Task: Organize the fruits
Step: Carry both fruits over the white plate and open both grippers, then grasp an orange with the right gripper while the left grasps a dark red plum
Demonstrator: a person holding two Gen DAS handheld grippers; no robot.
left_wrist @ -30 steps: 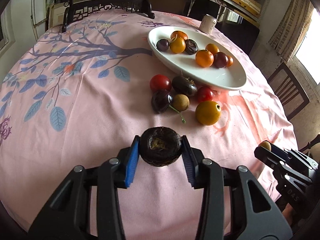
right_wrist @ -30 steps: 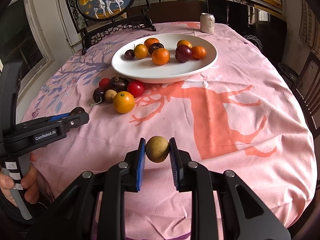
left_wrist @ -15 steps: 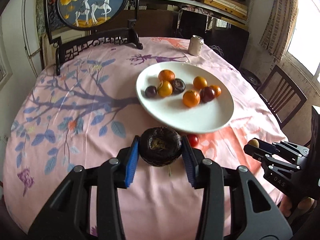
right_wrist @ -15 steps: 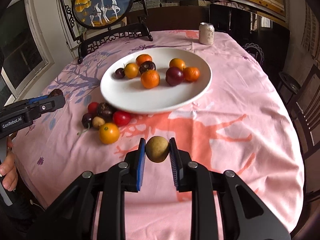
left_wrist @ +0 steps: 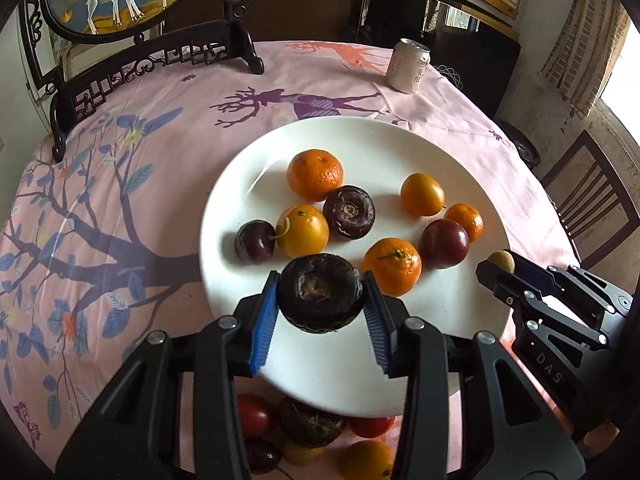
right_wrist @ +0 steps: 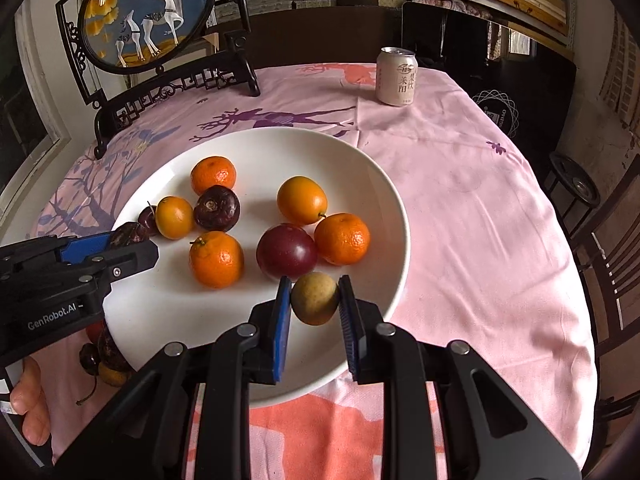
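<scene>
Left claw (left_wrist: 320, 312) grips a dark wrinkled fruit (left_wrist: 320, 292); right claw (right_wrist: 314, 310) grips a tan longan-like fruit (right_wrist: 315, 298). Both hover over the white plate (left_wrist: 360, 376), where eight fruits lie ahead. Several loose fruits (left_wrist: 312, 424) remain under the left claw on the tablecloth.

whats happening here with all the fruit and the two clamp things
A person is sorting fruit onto a white plate using two handheld grippers. The left gripper is clamped on a dark wrinkled fruit and the right gripper on a small tan fruit, both held over the plate's near side. Seven fruits already sit on the plate. A few more, including a red fruit, wait on the pink tablecloth by the near rim.
</scene>
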